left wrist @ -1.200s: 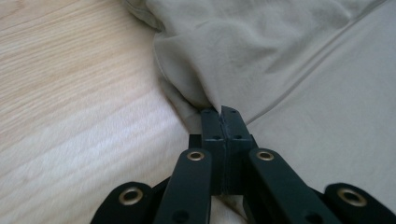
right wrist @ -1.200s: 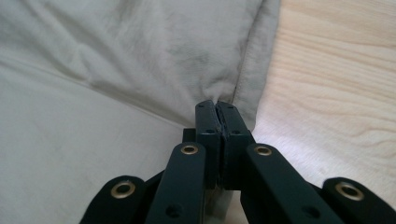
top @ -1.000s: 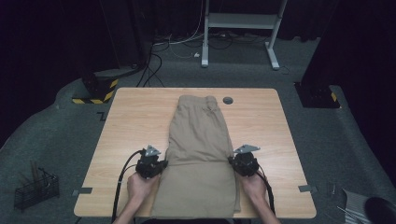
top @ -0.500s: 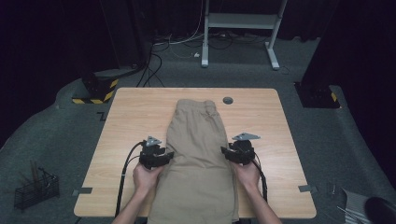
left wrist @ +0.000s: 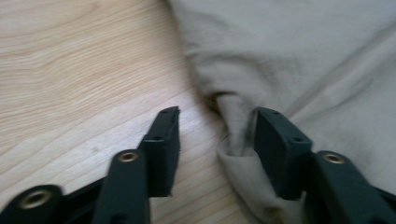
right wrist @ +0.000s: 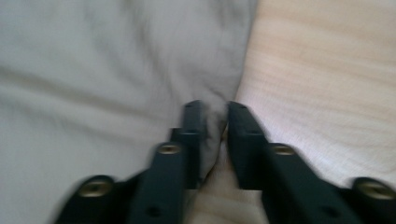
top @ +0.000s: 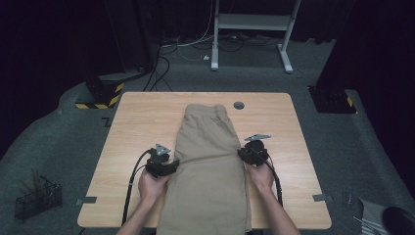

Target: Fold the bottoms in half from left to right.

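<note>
Khaki trousers [top: 208, 161] lie flat down the middle of the surface [top: 137, 122], waistband toward the far edge, legs running off the near edge. My left gripper [top: 172, 165] sits at the garment's left side seam, about midway along; fingers [left wrist: 161, 144] are spread apart, one on bare wood, one on cloth, with a raised fold of the trousers [left wrist: 299, 65] bunched between them, not yet pinched. My right gripper [top: 243, 152] is at the right side seam, slightly farther from me; fingers [right wrist: 194, 135] are clenched on a ridge of the trousers [right wrist: 116, 65] right at the cloth's edge, wood just beside. Judgement: fabric is light, soft, floppy, probably a few layers thick at the seam. It'll sag and drag between grip points, no stiffness to rely on. Not fragile, not slippery, but a thin pinch can pull out. Best hold is the doubled edge fold, both layers taken deep in the fingers, both sides level with each other so the fold line stays straight. Left needs to close on that bunch before any lift.
</note>
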Demonstrator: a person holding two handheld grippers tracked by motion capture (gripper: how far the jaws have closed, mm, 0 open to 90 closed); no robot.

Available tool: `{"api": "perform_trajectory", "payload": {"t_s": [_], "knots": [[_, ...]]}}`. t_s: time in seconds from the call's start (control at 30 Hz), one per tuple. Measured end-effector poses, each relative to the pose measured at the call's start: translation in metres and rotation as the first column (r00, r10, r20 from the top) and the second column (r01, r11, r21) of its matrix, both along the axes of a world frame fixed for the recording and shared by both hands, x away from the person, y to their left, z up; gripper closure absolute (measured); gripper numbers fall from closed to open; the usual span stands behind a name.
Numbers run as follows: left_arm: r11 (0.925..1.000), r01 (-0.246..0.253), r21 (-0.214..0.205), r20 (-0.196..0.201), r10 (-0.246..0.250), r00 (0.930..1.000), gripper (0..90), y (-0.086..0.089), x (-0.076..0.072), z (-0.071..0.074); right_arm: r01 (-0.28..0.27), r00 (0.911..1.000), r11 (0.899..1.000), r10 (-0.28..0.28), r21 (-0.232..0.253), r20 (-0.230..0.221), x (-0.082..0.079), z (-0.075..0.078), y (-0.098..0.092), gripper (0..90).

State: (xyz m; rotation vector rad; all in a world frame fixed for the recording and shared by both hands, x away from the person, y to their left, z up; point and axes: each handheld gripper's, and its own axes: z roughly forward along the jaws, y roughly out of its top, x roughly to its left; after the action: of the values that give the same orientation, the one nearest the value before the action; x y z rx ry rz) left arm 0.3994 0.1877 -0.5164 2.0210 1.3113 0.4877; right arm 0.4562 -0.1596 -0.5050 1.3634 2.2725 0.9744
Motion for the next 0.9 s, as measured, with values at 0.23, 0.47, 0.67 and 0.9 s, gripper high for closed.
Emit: {"api": "perform_trajectory", "payload": {"t_s": [0.23, 0.47, 0.67, 0.9], "knots": [[0.994, 0.079, -0.075, 0.053, -0.075, 0.9957, 40.5, -0.015, 0.005, 0.009, -0.048, 0.9974, 0.994, 0.043, 0.094, 0.059, -0.001, 0.009, 0.007, 67.4], [0.9968, 0.073, 0.032, 0.023, -0.074, 0.997, 41.8, -0.018, 0.028, -0.002, -0.041, 0.9991, 0.999, 0.041, 0.0, 0.011, 0.014, -0.009, 0.008, 68.4], [0.9964, 0.085, -0.005, -0.01, -0.085, 0.9963, 39.1, -0.015, 0.029, 0.011, 0.012, 0.9993, 1.0, -0.012, -0.009, 0.034, 0.008, -0.002, -0.005, 61.5], [0.9877, 0.148, -0.052, 0.019, -0.147, 0.989, 36.4, -0.018, -0.006, 0.021, -0.077, 0.994, 0.997, 0.075, 0.03, 0.079, -0.032, 0.008, 0.003, 51.0]]}}
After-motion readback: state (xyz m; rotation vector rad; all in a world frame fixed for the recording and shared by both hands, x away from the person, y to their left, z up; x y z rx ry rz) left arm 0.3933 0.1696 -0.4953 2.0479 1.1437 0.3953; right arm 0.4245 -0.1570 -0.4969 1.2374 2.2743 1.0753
